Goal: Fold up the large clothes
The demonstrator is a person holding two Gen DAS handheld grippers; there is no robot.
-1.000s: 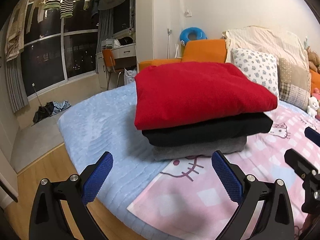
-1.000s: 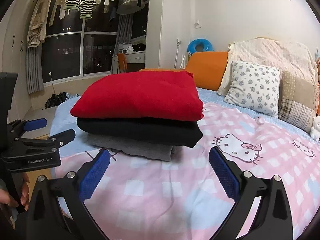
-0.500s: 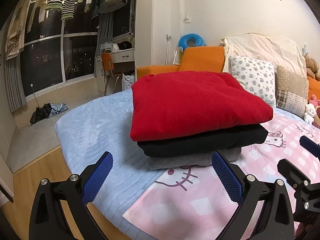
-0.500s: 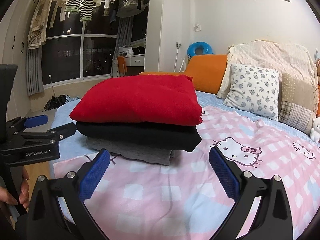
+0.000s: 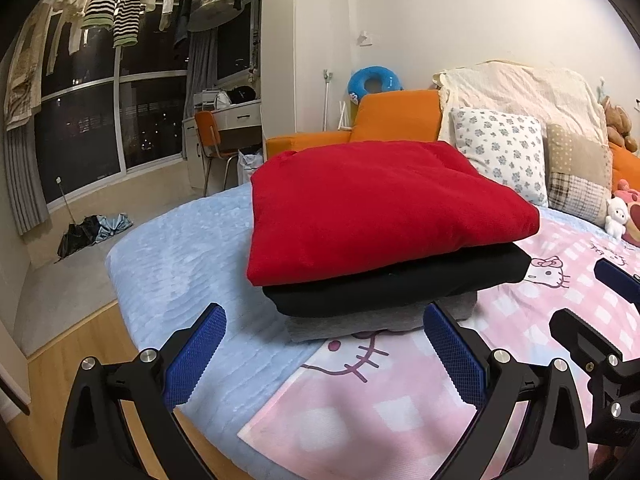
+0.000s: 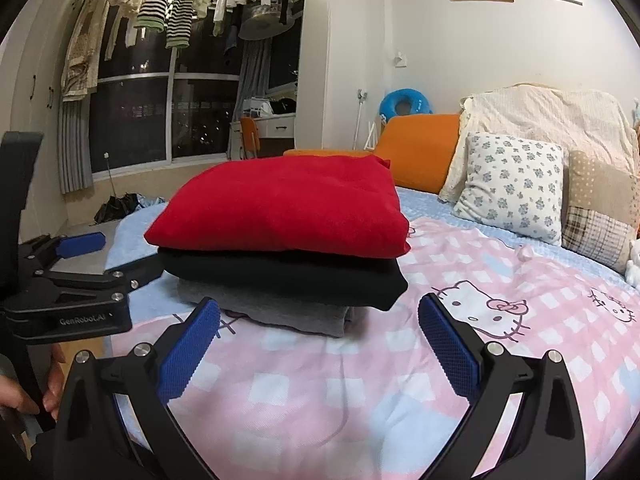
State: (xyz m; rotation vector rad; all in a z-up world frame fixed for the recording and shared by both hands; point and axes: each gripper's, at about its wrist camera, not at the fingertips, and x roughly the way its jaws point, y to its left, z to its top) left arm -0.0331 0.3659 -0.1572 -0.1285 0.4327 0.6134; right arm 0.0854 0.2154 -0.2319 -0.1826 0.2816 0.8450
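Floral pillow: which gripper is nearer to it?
Right. The right gripper sits on the pillow's side of the folded stack; the left gripper is across the stack from the floral pillow.

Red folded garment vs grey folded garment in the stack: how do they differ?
The red folded garment tops the stack; the grey folded garment lies at the bottom, on the bed, under the black folded garment. The red one looks thick and puffy; the grey one thinner and flatter. The red one shows its whole top; the grey one only its edges. Both are folded.
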